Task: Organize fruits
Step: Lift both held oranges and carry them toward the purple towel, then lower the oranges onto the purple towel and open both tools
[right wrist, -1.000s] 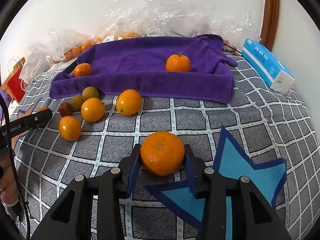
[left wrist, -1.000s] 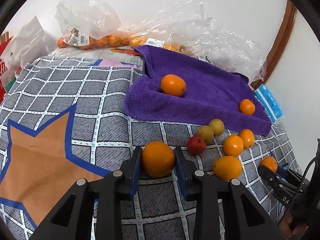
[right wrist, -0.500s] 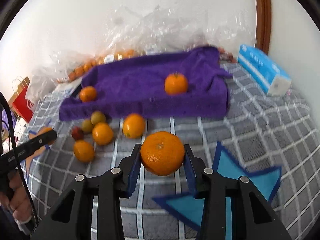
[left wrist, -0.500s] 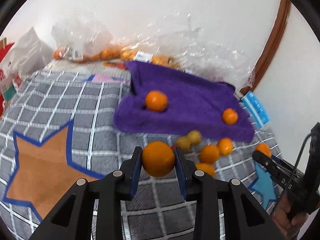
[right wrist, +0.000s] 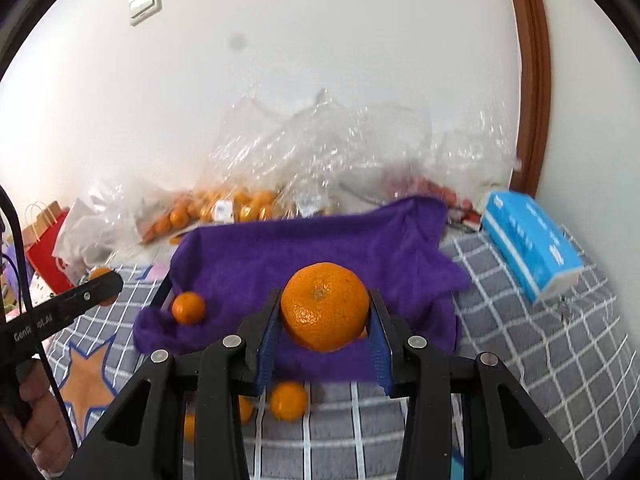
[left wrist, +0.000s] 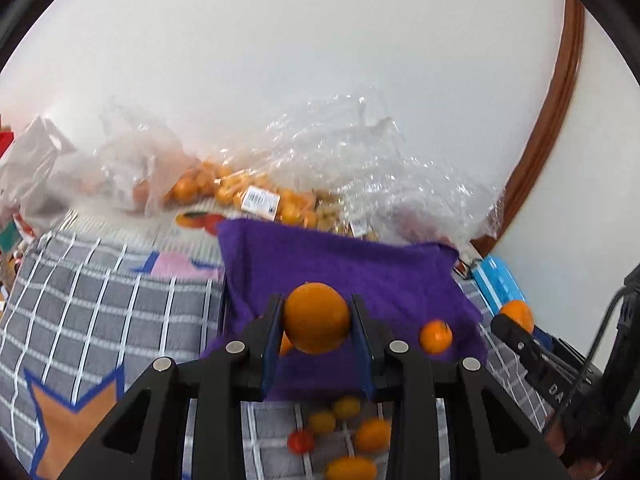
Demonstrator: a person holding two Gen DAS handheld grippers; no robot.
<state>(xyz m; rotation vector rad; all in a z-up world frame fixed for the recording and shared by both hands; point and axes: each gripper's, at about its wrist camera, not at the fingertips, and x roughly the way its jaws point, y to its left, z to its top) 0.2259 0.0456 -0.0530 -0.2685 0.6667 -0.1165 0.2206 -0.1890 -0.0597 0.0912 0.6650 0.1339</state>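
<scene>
left wrist view: the left gripper point(left wrist: 317, 320) is clamped on a smooth orange point(left wrist: 316, 317) above the purple towel point(left wrist: 360, 272). right gripper point(right wrist: 323, 316) squeezes a mandarin point(right wrist: 324, 306) likewise. both look light, round, soft-skinned; best pinched at the widest middle, gently.

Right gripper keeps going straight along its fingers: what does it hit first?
Most likely the purple towel right beyond the held orange; the right gripper points down at its middle. Depth is unclear.

Purple towel point(right wrist: 320, 248) fuzzy matt cloth; bags point(right wrist: 320, 140) crinkled glossy clear plastic; orange point(right wrist: 324, 306) dimpled, slightly shiny
</scene>
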